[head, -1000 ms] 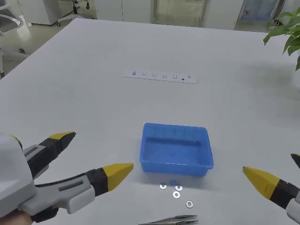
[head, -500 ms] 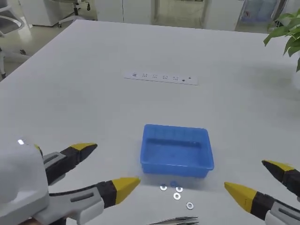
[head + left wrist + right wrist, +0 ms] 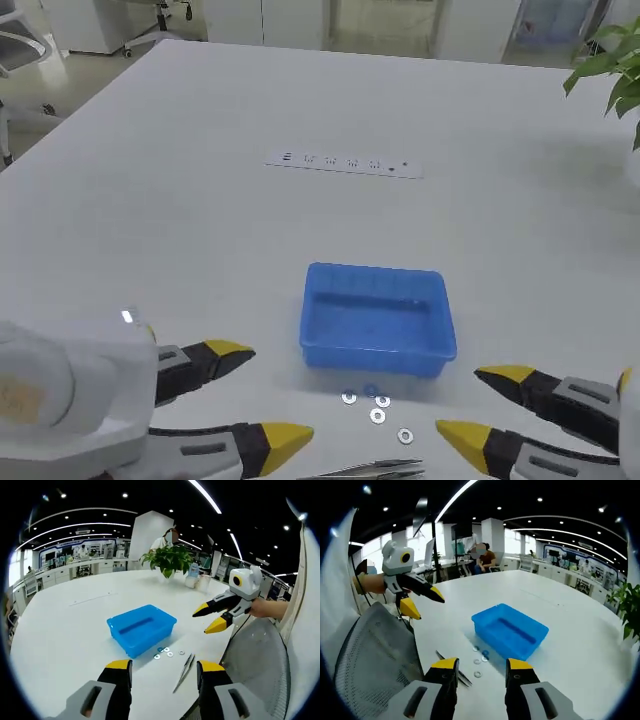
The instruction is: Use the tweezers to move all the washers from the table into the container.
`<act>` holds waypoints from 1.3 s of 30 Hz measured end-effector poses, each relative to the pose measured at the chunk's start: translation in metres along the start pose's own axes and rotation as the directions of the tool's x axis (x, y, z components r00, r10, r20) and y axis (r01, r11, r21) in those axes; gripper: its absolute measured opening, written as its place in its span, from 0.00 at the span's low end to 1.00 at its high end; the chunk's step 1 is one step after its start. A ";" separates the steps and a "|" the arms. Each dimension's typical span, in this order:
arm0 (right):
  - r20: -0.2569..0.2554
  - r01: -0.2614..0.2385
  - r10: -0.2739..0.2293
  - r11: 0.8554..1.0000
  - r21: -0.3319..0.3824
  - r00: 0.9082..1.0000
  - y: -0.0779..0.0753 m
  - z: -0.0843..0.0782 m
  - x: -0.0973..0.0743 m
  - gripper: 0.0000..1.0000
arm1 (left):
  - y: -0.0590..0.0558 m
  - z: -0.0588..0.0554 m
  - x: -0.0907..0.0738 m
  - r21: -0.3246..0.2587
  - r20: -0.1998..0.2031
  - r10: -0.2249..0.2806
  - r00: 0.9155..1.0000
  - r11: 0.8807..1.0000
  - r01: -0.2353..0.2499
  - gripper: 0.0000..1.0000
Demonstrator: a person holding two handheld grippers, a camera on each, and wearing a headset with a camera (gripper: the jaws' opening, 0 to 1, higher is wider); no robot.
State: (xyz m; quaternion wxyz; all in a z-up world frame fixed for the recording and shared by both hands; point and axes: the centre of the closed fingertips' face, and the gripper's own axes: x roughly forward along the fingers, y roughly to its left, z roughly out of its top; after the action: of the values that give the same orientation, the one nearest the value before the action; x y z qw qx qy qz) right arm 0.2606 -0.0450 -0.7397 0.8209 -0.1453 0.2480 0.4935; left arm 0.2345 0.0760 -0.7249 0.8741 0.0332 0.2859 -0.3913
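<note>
Jaws on left gripper [image 3: 275, 392] and right gripper [image 3: 460, 402] both spread wide, empty. Surface [image 3: 200, 220] carries blue container [image 3: 375, 358], frame centre. Tweezers [image 3: 375, 467] lie at bottom edge, untouched. Washers [image 3: 377, 416] clustered between tweezers and container. I'd come in low over tweezers, close mid-shaft, keep tips aligned.

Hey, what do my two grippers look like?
The left gripper and right gripper match. Each has two tapered black jaws ending in pointed yellow tips, mounted on grey arms that run back into a rounded white housing.
</note>
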 end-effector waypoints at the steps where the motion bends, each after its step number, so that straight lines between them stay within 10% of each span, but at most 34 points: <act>1: -0.010 -0.009 0.009 1.000 -0.014 1.000 0.002 -0.001 0.003 0.34 | -0.002 -0.004 0.004 0.013 -0.019 -0.014 1.000 1.000 0.015 0.49; 13: -0.118 -0.166 0.153 0.980 -0.110 0.981 0.032 -0.017 0.041 0.35 | -0.017 -0.034 0.034 0.119 -0.193 -0.116 0.974 0.983 0.141 0.45; 21: -0.161 -0.234 0.210 0.961 -0.146 0.964 0.044 -0.023 0.059 0.36 | -0.023 -0.062 0.050 0.225 -0.354 -0.142 0.925 0.946 0.232 0.47; 31: -0.220 -0.290 0.245 0.935 -0.203 0.944 0.052 -0.034 0.076 0.32 | -0.022 -0.080 0.066 0.308 -0.452 -0.118 0.884 0.910 0.279 0.43; 39: -0.254 -0.310 0.253 0.926 -0.215 0.933 0.053 -0.043 0.083 0.30 | -0.024 -0.080 0.073 0.324 -0.459 -0.129 0.879 0.897 0.300 0.35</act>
State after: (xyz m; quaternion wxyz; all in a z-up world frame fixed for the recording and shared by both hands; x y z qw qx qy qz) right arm 0.2351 0.0200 -0.8208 0.6830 -0.2650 0.2919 0.6150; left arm 0.2189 0.0333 -0.8258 0.7165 0.2565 0.3888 -0.5192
